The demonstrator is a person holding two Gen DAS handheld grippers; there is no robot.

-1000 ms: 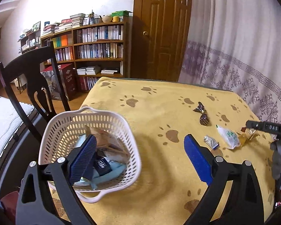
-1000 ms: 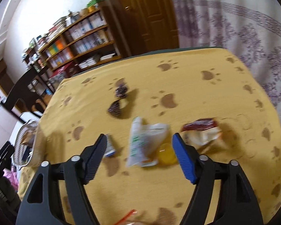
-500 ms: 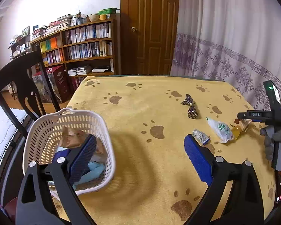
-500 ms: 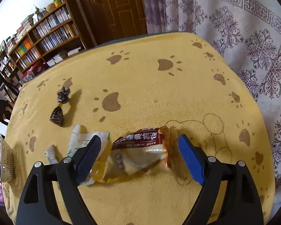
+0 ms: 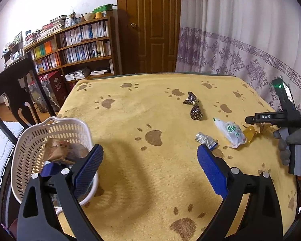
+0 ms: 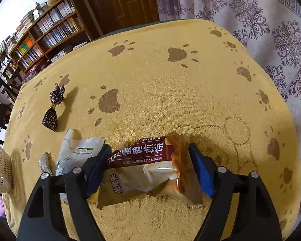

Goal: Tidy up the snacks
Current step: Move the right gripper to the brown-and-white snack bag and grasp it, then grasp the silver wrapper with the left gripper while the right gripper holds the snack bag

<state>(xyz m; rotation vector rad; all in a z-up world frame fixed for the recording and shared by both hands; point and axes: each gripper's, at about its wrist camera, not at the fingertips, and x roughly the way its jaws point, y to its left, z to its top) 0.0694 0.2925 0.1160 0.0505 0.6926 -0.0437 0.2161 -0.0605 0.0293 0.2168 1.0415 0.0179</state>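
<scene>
A brown and cream snack packet (image 6: 150, 166) lies on the yellow paw-print cloth (image 6: 170, 92). My right gripper (image 6: 149, 146) is open and straddles it, one pad close on each side. A white and green packet (image 6: 76, 154), a small silver packet (image 6: 44, 161) and a dark twisted candy (image 6: 52, 110) lie to its left. In the left wrist view my left gripper (image 5: 150, 160) hangs open and empty over the cloth, its left finger in front of the white basket (image 5: 30, 140), which holds several snacks. A yellow jelly (image 5: 249, 132) sits beside the white packet (image 5: 230, 132).
A gloved hand (image 5: 297, 142) holds the right gripper at the table's right edge. A dark chair (image 5: 16, 92) stands left of the table behind the basket. Bookshelves (image 5: 80, 50), a wooden door (image 5: 150, 26) and a curtain (image 5: 240, 40) are beyond the table.
My right gripper has shifted right from the white packet and come down around the brown packet. My left gripper has pulled back and to the right of the basket.
</scene>
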